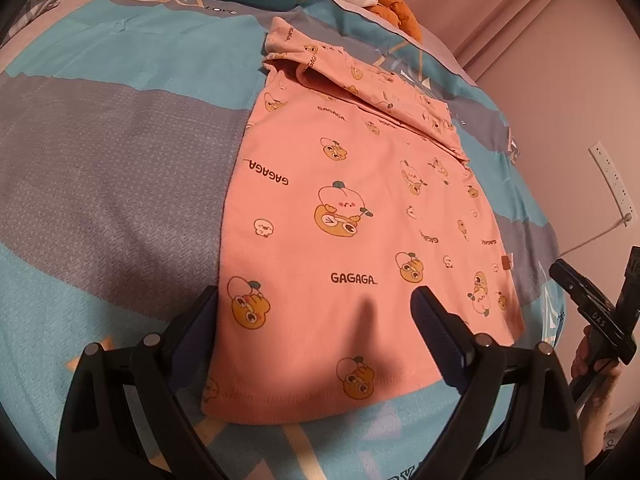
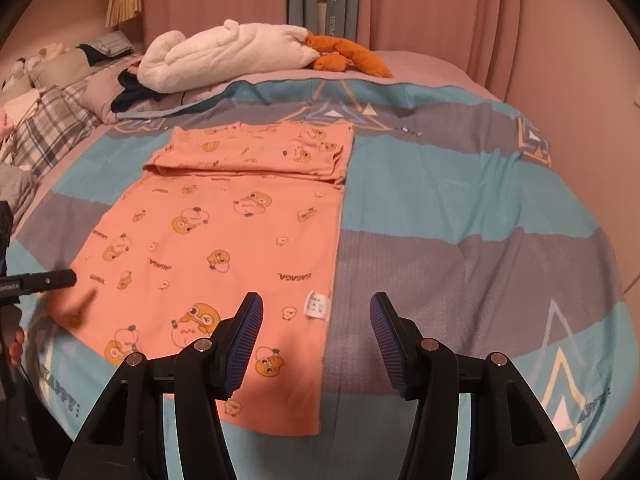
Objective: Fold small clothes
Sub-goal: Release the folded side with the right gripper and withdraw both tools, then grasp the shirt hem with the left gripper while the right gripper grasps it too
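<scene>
Garment: pink printed shirt (image 2: pixel 224 236), flat on the bed, far end folded over.
Surface: blue-grey quilt (image 2: pixel 460 208).
Left gripper (image 1: pixel 316 320): spread, empty, over the near hem.
Right gripper (image 2: pixel 316 328): spread, empty, over the shirt's right edge.
Far: white plush toy (image 2: pixel 224 52).

We hold our left gripper (image 1: pixel 314 316) low at 6 o'clock, jaws spread wide and gripping nothing. Our right gripper (image 2: pixel 316 320) sits likewise, jaws apart and bare. Our right hand (image 1: pixel 588 356) shows at 4 o'clock of the left view.
</scene>
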`<state>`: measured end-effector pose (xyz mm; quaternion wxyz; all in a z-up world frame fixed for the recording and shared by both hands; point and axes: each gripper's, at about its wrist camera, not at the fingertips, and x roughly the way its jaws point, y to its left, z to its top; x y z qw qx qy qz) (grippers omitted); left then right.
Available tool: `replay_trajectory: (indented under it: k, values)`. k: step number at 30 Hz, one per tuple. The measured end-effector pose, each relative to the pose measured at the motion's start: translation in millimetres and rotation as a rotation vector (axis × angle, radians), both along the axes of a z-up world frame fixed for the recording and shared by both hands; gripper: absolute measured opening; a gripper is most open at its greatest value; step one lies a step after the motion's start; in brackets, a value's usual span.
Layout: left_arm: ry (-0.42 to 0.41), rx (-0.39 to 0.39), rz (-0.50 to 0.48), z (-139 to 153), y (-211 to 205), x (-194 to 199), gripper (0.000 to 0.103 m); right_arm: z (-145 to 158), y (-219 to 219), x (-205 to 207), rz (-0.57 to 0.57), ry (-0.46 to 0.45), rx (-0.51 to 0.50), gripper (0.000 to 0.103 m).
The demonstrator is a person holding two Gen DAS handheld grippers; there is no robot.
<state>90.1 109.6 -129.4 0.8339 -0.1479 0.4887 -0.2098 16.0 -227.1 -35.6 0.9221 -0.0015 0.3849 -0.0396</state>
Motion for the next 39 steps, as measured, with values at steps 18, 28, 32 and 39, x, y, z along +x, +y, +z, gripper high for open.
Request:
replay_trajectory:
  k: [18,28,32,39]
  values:
    - [0.027,-0.161,-0.057,-5,-5,32,0.093,-68,-51,12,0.019,0.200,0.544,0.055]
    - [0.054,-0.162,-0.142,-7,-24,50,0.084,-72,-50,45,0.083,0.178,0.582,0.055]
    - [0.084,-0.212,-0.132,-10,-18,52,0.069,-75,-58,57,0.090,0.165,0.646,0.055]
    - [0.161,-0.291,-0.132,-15,4,34,0.053,-80,-64,47,0.136,0.243,0.714,0.046]
